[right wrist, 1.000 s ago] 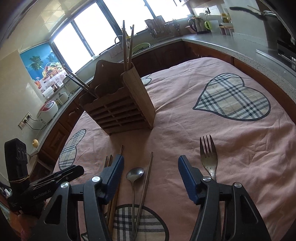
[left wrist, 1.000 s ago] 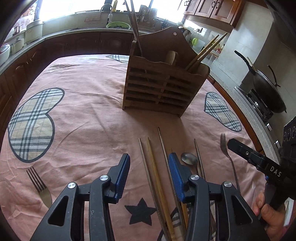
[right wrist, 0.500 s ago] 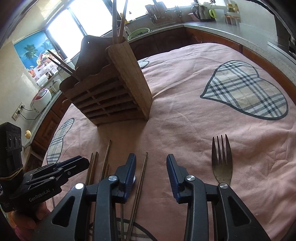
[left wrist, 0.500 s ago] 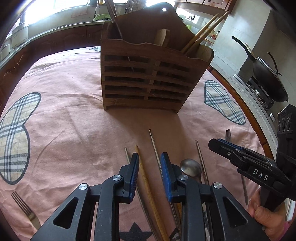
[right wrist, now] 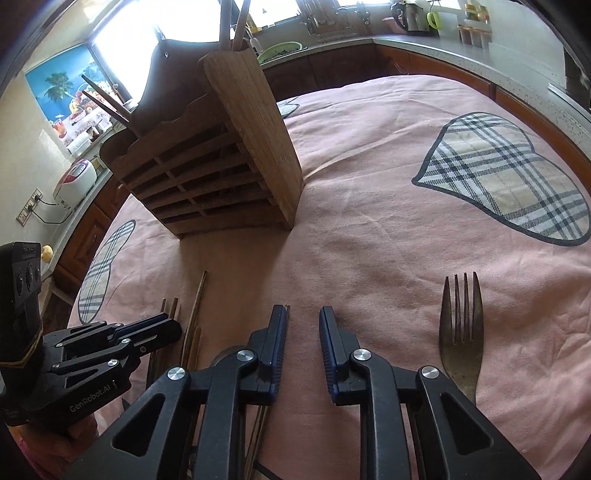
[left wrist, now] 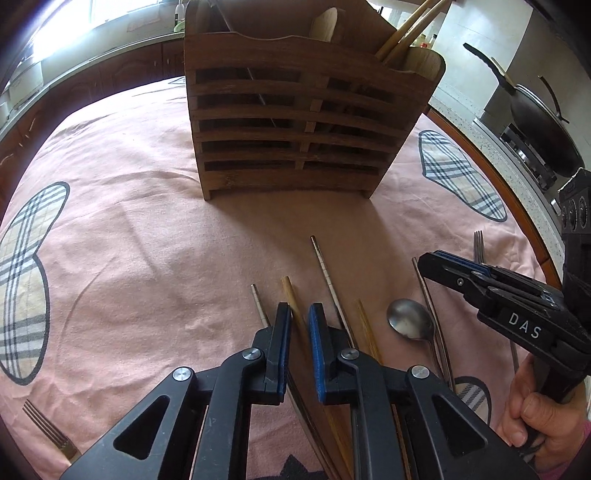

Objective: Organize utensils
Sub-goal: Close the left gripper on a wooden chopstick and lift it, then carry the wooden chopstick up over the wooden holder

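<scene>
While both tilt steeply down, left hand-held gripper (left wrist: 299, 325) closes around a wooden chopstick (left wrist: 291, 302); right (right wrist: 303, 328) closes empty.

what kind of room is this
Most likely a home kitchen. A wok sits on a gas stove at the right, a rice cooker and a kettle stand on the counter, and a wooden utensil holder stands on a table covered with a pink cloth.
</scene>
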{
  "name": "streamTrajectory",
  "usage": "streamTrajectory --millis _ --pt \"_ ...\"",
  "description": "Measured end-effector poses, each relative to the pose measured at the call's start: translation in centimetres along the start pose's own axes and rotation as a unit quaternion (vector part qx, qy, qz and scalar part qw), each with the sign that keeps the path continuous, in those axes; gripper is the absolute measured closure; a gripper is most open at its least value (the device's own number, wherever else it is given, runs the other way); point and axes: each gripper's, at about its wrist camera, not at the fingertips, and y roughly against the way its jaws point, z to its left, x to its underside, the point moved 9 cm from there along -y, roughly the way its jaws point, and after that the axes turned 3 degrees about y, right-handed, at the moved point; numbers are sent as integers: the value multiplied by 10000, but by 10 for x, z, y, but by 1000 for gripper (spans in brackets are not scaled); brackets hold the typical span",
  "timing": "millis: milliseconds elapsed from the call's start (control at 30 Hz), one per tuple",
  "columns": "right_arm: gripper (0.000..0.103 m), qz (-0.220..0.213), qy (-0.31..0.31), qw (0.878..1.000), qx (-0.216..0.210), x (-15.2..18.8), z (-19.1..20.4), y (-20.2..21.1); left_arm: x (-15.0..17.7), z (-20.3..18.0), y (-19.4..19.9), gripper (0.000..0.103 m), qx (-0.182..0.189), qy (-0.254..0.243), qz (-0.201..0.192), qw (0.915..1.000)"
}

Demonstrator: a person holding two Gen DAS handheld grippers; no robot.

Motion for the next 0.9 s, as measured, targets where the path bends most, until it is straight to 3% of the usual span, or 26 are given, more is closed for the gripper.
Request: streamTrajectory --millis 267,333,367,500,667,900 --pt "85 5 451 9986 292 -4 12 -9 -9 -5 -5 93 -161 -185 -11 9997" --pt "89 12 593 9974 400 -3 13 -9 -6 -6 -5 94 -182 -252 -73 9995" --pt "97 26 611 9973 409 -3 13 -9 -4 -6 -4 95 -181 -268 -95 9994" --pt "98 15 474 9985 287 -1 11 -5 7 -2 5 99 -189 -237 -99 9995" --pt "98 -157 335 9993 67 -2 16 12 18 12 28 99 -33 118 -247 9996" --pt "99 -611 313 9975 -135 -17 28 59 21 14 91 100 174 345 -781 9962"
